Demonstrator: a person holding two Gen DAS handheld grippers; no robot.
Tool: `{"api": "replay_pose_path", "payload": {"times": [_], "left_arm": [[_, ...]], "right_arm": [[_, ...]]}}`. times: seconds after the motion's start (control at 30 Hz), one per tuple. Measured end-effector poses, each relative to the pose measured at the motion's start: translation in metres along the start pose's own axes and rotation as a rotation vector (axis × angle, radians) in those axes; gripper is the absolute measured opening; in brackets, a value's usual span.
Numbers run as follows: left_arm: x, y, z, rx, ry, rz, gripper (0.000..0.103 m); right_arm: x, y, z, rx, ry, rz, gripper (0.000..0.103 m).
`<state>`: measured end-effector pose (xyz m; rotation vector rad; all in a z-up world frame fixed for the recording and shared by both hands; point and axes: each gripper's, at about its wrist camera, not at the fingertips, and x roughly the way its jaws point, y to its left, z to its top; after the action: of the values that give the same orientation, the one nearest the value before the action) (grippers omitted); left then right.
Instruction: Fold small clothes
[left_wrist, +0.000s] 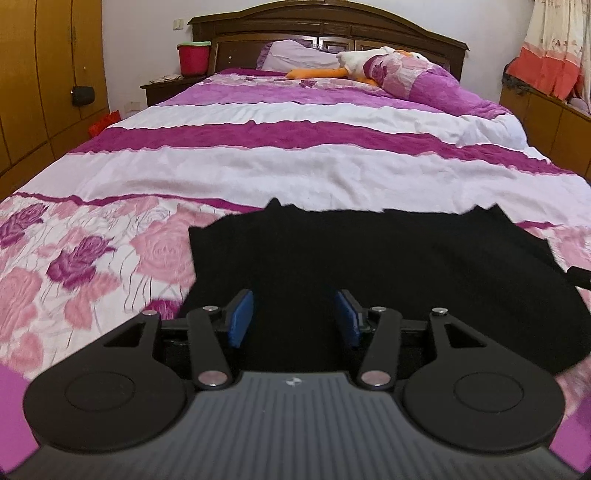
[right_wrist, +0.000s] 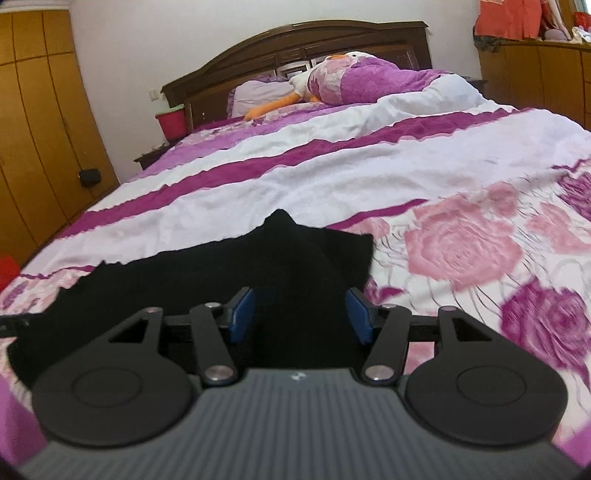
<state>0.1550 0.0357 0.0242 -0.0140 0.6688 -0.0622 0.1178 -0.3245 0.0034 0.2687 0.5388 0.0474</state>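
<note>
Item: black garment on the bed. My left gripper and right gripper, jaws spread, pinching nothing (far corners peaked). Risk: fold slumps, edges misalign.

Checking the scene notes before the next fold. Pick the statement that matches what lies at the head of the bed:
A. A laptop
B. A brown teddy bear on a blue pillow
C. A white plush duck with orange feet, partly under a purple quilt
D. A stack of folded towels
C: the white plush duck lies by the headboard, orange feet stretched out, its body partly covered by the rolled purple quilt.
</note>
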Motion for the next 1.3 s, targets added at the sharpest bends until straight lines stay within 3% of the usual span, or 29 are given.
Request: {"api": "replay_pose_path", "payload": {"times": [0.27, 0.57, 0.83, 1.3], "left_arm": [[-0.022, -0.021, -0.029, -0.015, 0.026, -0.004, 0.061], [0.005, -0.025, -0.041, -0.053, 0.103, -0.014, 0.062], [0.018, -0.024, -0.044, -0.050, 0.104, -0.025, 0.068], [0.020, -0.032, -0.044, -0.036, 0.106, 0.004, 0.069]], "right_arm": [[-0.028, -0.025, -0.025, 0.113, 0.011, 0.006, 0.059], [-0.018, -0.045, -0.056, 0.211, 0.039, 0.043, 0.059], [0.001, -0.043, -0.053, 0.356, 0.041, 0.166, 0.062], [0.039, -0.045, -0.053, 0.394, 0.008, 0.255, 0.059]]}}
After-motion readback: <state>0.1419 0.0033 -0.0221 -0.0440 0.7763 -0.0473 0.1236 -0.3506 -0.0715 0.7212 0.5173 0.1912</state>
